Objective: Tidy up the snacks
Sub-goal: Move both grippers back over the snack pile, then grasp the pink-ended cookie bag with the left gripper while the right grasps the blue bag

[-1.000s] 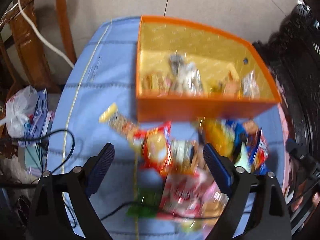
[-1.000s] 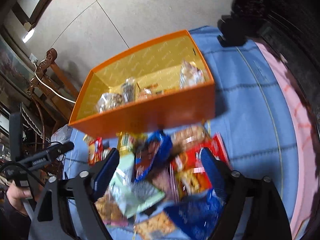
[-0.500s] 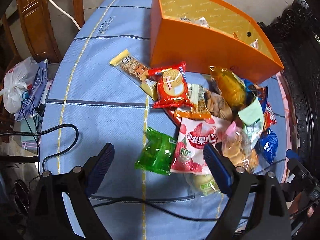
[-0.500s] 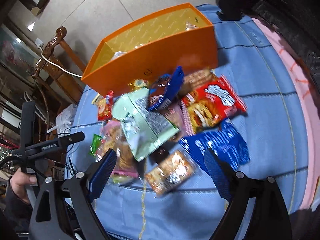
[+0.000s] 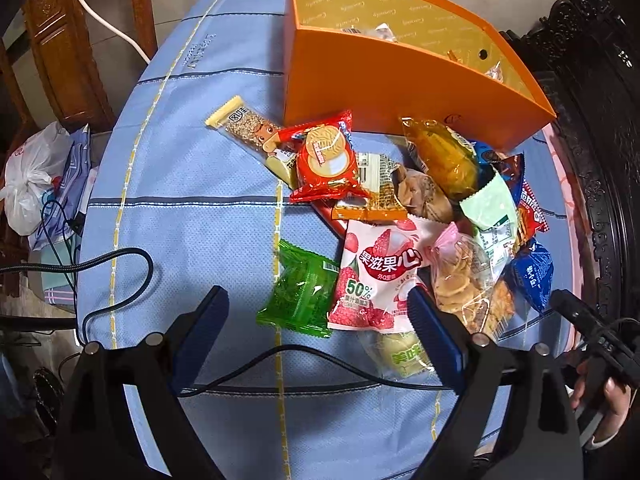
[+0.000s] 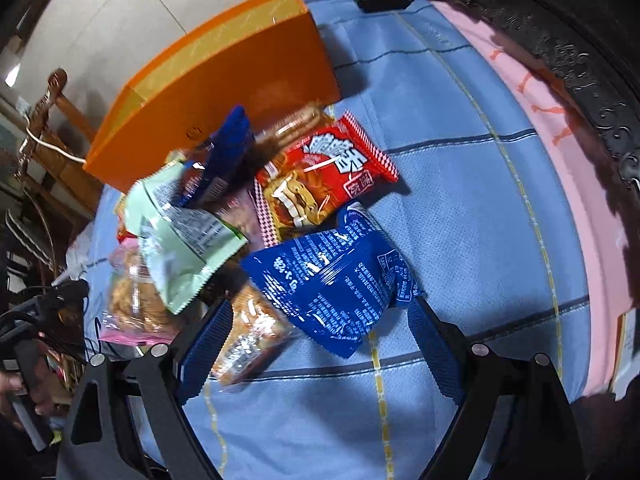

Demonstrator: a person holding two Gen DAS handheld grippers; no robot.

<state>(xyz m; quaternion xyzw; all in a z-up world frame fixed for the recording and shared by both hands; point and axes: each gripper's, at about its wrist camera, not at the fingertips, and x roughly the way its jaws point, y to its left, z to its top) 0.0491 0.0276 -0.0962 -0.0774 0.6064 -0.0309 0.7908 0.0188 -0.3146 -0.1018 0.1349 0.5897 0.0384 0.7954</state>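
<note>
Both pairs of fingers, left gripper (image 5: 316, 322) and right gripper (image 6: 320, 336), are held spread and empty over the snack pile (image 5: 400, 216) heaped on the bench (image 5: 192, 200), while only a few packets are seen inside the orange box (image 5: 392, 80), so most sorting is judged undone.

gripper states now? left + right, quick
Left gripper: open, holding nothing, above the green packet.
Right gripper: open, holding nothing, around the blue packet.
</note>
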